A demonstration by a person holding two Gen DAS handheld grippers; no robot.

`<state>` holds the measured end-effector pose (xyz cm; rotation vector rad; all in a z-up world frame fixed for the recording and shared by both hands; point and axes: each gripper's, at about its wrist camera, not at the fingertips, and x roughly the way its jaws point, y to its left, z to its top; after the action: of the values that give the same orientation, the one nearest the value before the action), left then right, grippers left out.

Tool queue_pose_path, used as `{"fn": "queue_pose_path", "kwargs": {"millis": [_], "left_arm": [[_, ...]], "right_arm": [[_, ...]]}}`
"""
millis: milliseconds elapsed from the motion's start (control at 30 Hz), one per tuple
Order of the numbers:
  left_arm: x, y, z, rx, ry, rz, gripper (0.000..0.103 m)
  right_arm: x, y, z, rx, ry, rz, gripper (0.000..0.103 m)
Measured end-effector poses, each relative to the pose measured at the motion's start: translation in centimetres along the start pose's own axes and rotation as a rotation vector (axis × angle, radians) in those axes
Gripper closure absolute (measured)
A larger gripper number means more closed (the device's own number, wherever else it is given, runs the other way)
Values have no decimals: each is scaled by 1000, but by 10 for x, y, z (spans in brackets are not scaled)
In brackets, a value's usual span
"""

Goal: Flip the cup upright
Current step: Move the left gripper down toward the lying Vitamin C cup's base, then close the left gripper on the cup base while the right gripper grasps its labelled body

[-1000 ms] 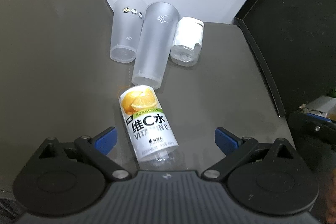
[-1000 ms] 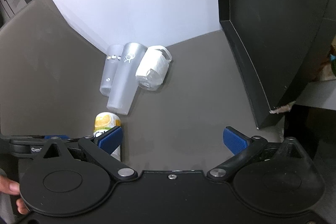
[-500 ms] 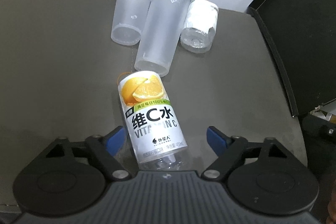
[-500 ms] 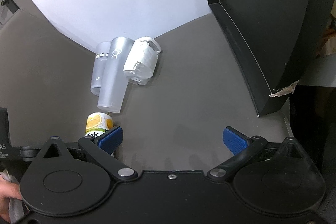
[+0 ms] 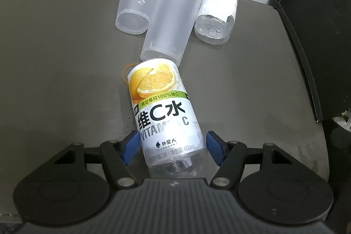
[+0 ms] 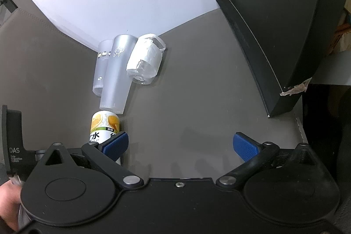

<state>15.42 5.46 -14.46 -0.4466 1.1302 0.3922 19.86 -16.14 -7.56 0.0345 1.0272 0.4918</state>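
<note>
A clear cup with a lemon "Vitamin C" label lies on its side on the grey mat, its base towards me. My left gripper has its blue pads on either side of the cup's lower end, closed in against it. The cup also shows in the right wrist view, at the left, partly behind my left finger there. My right gripper is open and empty above bare mat, to the right of the cup.
Two frosted tumblers and a tape-wrapped clear cup lie on their sides beyond the labelled cup, near the white wall. A black raised panel borders the mat on the right.
My left gripper has moved forward over the labelled cup and its pads have closed in from wide open to the cup's sides. My right gripper has stayed open.
</note>
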Motion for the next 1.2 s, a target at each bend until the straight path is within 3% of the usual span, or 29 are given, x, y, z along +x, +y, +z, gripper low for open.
{"fn": "queue_pose_path", "kwargs": {"millis": [233,433,633,1000,1200], "left_arm": [[5,1,-8,-33,66,-31,41],[1,-4,-16,-23,69,-52,42],[-7,-4,-21,-62,73,-115,42],[-24,-29,-38,-41,81,-274,42],[-29,-41,-48,-27,88,-352,42]], "right_arm": [[1,0,-3,3,26,9,0],[2,3,-6,-4,32,12,0],[6,4,-8,7,52,29,0],[13,-6,-12,141,113,156,0],[19,-6,-18,177,138,165,0]]}}
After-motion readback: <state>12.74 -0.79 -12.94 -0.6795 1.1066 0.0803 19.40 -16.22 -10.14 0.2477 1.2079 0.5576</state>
